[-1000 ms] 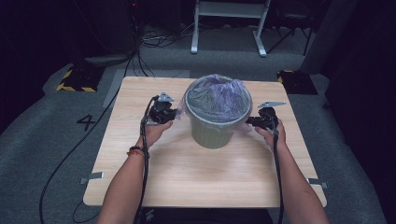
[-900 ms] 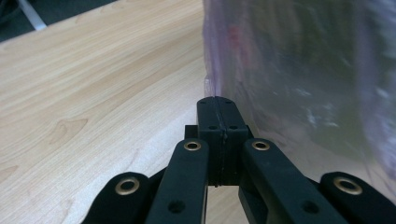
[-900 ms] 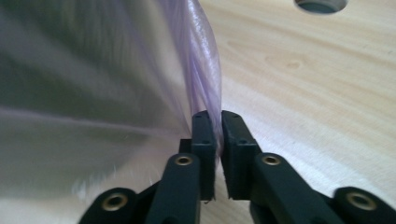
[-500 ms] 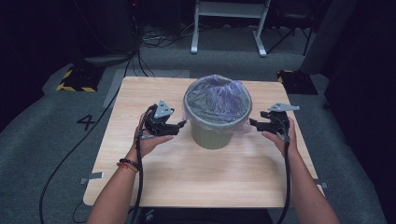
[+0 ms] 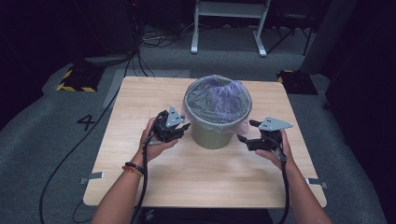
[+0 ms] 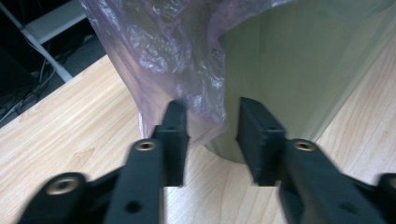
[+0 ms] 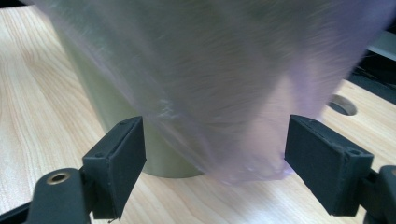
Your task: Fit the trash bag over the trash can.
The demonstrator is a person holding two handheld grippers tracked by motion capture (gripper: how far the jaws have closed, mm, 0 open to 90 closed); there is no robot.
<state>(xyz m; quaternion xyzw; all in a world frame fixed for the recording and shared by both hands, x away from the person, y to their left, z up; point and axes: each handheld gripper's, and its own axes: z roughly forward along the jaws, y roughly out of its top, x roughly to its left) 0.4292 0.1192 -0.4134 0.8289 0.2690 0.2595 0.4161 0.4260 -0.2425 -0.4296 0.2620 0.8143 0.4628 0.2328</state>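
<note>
An olive-green bin (image 5: 212, 133) stands in the middle of the wooden table (image 5: 140, 102), lined with a thin purple bag (image 5: 217, 98) folded over its rim. My left gripper (image 5: 181, 130) sits by the bin's left side. Its jaws have just been closing but are still open, and the bag's hanging hem (image 6: 163, 51) lies just past the left gripper (image 6: 212, 112), unpinched, with the bin wall (image 6: 289, 70) to its right. My right gripper (image 5: 245, 138) is by the bin's right side. Its jaws have just been opening, and the right gripper (image 7: 217, 126) stands wide, with the hem (image 7: 224, 70) beyond it and nothing gripped.
A round hole (image 7: 342, 105) is cut in the tabletop beyond the bin. On the grey floor behind the table are a white metal frame (image 5: 229, 23), loose cables, a yellow-striped box (image 5: 74, 79) and a black box (image 5: 294, 81). A "4" (image 5: 87, 122) marks the floor at left.
Both hands have drawn back from the bin's rim toward the near side of the table. The grippers now sit beside the bin's lower wall, apart from the bag.
</note>
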